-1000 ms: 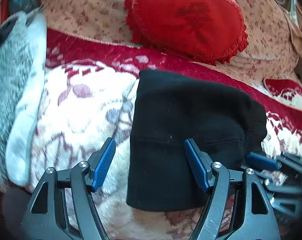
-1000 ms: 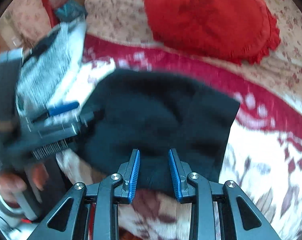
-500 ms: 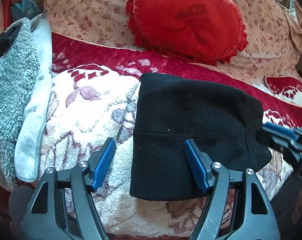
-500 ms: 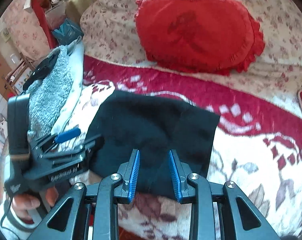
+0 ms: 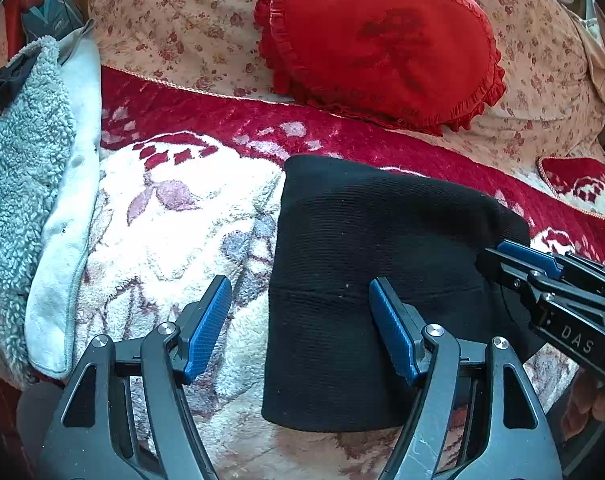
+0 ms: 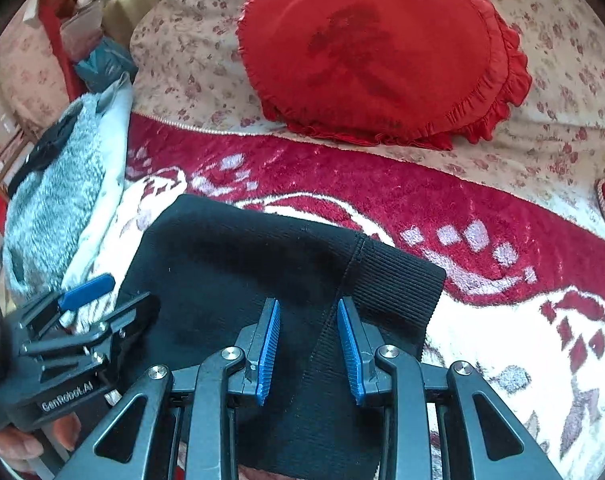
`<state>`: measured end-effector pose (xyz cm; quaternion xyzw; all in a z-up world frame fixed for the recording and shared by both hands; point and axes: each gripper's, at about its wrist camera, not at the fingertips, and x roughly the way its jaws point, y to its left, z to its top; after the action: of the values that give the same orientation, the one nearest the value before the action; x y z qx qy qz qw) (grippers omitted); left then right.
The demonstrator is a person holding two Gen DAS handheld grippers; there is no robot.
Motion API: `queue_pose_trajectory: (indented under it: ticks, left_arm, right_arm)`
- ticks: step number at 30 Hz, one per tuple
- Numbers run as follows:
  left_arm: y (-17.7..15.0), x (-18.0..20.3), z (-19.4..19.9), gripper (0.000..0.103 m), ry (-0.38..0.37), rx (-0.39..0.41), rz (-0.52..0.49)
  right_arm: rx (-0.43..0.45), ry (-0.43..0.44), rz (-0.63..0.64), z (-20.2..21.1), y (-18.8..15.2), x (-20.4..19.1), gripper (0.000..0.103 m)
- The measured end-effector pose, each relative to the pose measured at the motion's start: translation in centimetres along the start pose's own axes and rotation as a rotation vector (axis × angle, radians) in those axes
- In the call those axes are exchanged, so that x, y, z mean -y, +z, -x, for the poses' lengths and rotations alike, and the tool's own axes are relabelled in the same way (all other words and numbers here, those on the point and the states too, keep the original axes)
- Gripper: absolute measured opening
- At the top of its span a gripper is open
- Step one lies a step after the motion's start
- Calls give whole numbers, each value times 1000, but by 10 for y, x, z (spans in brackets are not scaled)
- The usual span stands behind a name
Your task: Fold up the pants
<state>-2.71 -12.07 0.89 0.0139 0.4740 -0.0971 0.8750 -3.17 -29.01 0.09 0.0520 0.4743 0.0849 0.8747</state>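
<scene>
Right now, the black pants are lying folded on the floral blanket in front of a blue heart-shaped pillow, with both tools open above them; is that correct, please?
Not quite: the heart-shaped pillow is red, not blue, as the right wrist view shows plainly. The rest holds: the black pants lie folded on the floral blanket, and the left tool and right tool are both open above them.

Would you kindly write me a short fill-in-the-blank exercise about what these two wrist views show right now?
1. The folded pants are ____ in colour.
2. The red cushion is shaped like a ____.
3. The left gripper has its jaws ____.
4. The pants lie on a red and white ____.

Missing words: black; heart; open; blanket
</scene>
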Motion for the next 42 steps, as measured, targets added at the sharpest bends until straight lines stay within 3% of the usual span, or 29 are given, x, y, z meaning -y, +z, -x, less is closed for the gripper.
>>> queue_pose_trajectory:
  ticks: [12, 19, 26, 30, 37, 42]
  left_arm:
    - [-3, 2, 5, 72, 15, 6, -3]
    - [-5, 3, 10, 72, 3, -2, -4]
    - [-1, 0, 22, 72, -4, 12, 17]
    - [0, -2, 22, 72, -15, 7, 26]
    - [0, -8, 18, 72, -37, -17, 46]
    - [1, -13, 9, 72, -50, -52, 62]
  right_arm:
    - [-15, 19, 14, 26, -14, -3, 29]
    - [-51, 21, 41, 20, -28, -6, 31]
    - [-5, 48, -17, 47, -25, 11, 32]
    - [12, 53, -71, 53, -25, 23, 40]
    - [-2, 71, -120, 50, -30, 41, 46]
    - [-9, 143, -198, 41, -32, 56, 48]
